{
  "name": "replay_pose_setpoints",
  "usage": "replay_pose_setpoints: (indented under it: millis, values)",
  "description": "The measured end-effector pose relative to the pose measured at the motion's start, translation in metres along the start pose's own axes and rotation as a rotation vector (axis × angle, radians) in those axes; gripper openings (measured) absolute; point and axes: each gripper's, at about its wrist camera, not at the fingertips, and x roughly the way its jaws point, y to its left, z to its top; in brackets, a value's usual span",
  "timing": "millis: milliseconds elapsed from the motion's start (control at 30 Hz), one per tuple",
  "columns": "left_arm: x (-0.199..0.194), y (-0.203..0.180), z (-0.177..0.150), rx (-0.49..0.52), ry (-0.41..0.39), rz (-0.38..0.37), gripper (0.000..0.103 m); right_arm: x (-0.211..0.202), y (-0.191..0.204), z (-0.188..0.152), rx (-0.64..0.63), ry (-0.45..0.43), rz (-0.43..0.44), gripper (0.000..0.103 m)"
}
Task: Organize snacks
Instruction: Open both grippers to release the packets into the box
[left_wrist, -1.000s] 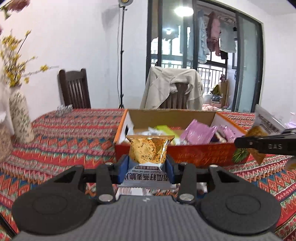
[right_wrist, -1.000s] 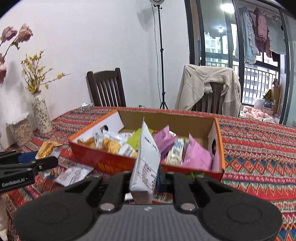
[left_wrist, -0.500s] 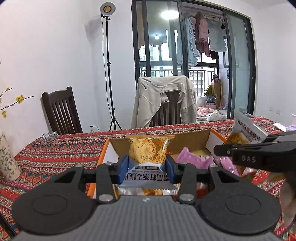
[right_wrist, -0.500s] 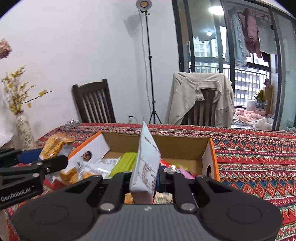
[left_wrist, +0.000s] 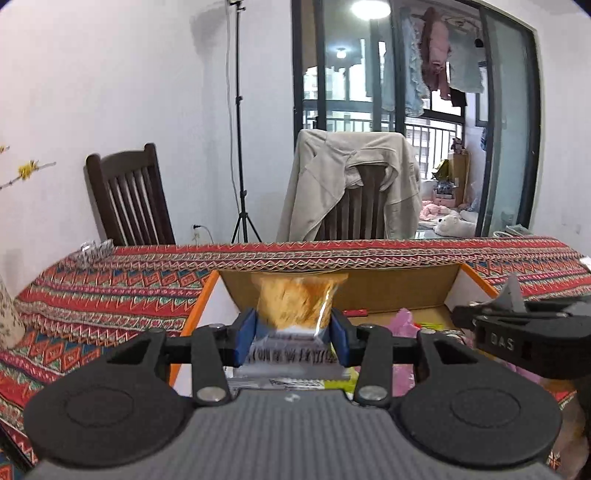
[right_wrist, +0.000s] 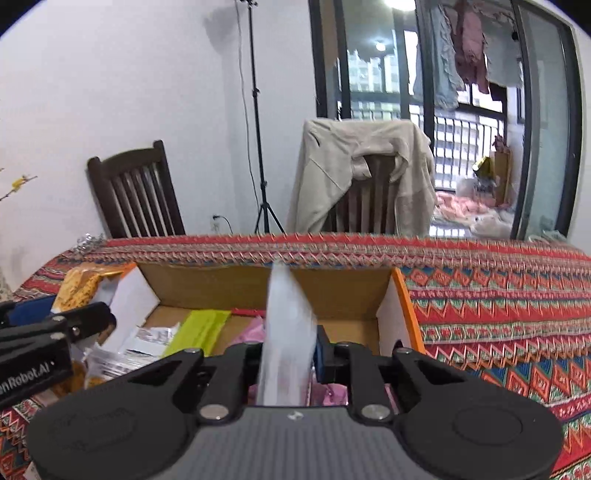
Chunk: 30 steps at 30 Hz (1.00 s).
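Over an open cardboard box (left_wrist: 406, 288) on a desk (left_wrist: 110, 280) draped in a red patterned cloth: two hand-held grippers, each with a snack packet. Left hand-held gripper (left_wrist: 293, 334), tilted gently downward above the box's left end, jaws opening, orange packet (left_wrist: 299, 302) upright and blurred between the blue pads (left_wrist: 245, 334); dark print on its white lower band too smeared to read. Right hand-held gripper (right_wrist: 288, 354), also angled down over the box, jaws opening around a white packet (right_wrist: 286, 332) seen edge-on, blurred, its lettering illegible. Legible: "DAS" on the right tool's arm in the left wrist view, "nRobot.AI" on the left tool's arm in the right wrist view. Inside the box: a lime-green packet (right_wrist: 201, 328), pink packets (left_wrist: 404, 321), white wrappers (right_wrist: 147, 339). Beyond the desk: a dark wooden chair (left_wrist: 129, 195), a second chair under a beige jacket (left_wrist: 351, 188), a light stand (left_wrist: 240, 147), laundry behind glass doors.
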Motion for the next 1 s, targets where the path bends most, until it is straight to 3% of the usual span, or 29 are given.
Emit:
replay_pose_setpoints:
  millis: [67, 133, 200, 233, 333, 1000]
  values:
    - [0.001, 0.007, -0.002, -0.013, -0.006, 0.003, 0.063, 0.000, -0.001, -0.002, -0.004, -0.002, 0.018, 0.035]
    - [-0.001, 0.014, -0.003, -0.030, -0.019, 0.020, 0.082, -0.003, -0.003, -0.004, 0.003, -0.010, 0.022, 0.079]
    - [-0.003, 0.023, -0.004, -0.063, -0.032, 0.028, 0.098, -0.007, -0.009, -0.005, 0.030, -0.025, 0.037, 0.095]
    - [-0.004, 0.028, -0.005, -0.079, -0.038, 0.033, 0.103, -0.010, -0.012, -0.006, 0.045, -0.030, 0.051, 0.096]
    - [-0.005, 0.041, -0.006, -0.113, -0.033, 0.040, 0.103, -0.013, -0.019, -0.007, 0.067, -0.016, 0.073, 0.103]
    - [-0.067, 0.087, -0.045, -0.185, -0.007, -0.024, 0.103, -0.080, -0.022, -0.055, 0.069, -0.047, 0.115, 0.103]
